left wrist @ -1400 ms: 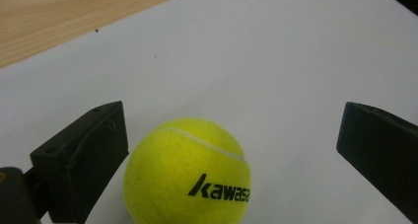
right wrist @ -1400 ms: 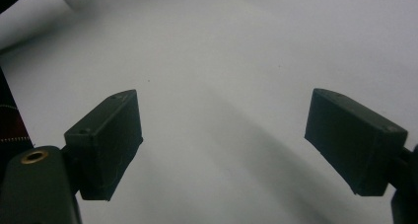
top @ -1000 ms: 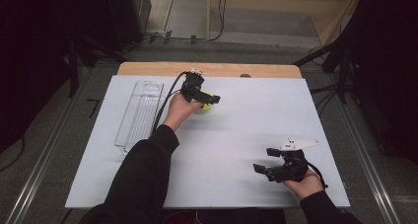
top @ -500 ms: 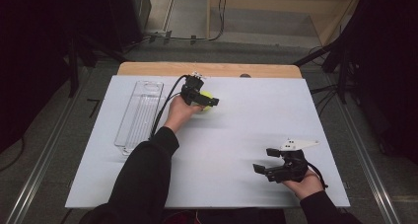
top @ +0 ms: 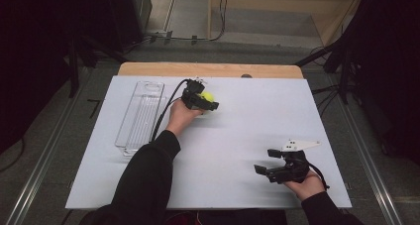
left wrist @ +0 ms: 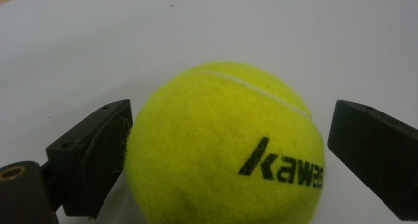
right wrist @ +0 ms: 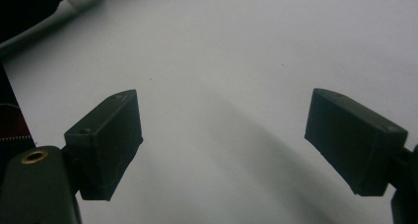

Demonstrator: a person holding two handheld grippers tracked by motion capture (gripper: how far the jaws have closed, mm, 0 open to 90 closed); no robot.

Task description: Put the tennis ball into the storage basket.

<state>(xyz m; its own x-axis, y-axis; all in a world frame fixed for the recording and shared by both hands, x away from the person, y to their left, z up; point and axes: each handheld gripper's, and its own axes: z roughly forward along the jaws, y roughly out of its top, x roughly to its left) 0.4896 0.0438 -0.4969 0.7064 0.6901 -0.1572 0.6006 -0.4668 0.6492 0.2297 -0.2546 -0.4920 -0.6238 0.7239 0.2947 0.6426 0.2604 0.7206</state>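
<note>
A yellow-green tennis ball [left wrist: 222, 150] with black lettering lies on the white table top [top: 247, 126], toward the far middle [top: 207, 95]. My left gripper [top: 205, 102] reaches over it with one jaw on each side. In the left gripper view the left gripper [left wrist: 229, 110] has its left pad against the ball's fuzz, and a narrow gap shows at the right pad. Its jaws have just been closing with the ball between them. My right gripper [top: 266, 161] rests near the front right, and in its own view the right gripper [right wrist: 222, 100] is open over bare white surface.
A clear plastic tray [top: 141, 116] lies lengthwise at the left of the table. A wooden strip [top: 208, 69] borders the far edge. Dark stands and cables surround the table on the floor.
The left gripper has shifted slightly at the ball and still straddles it. The right gripper has kept still.
</note>
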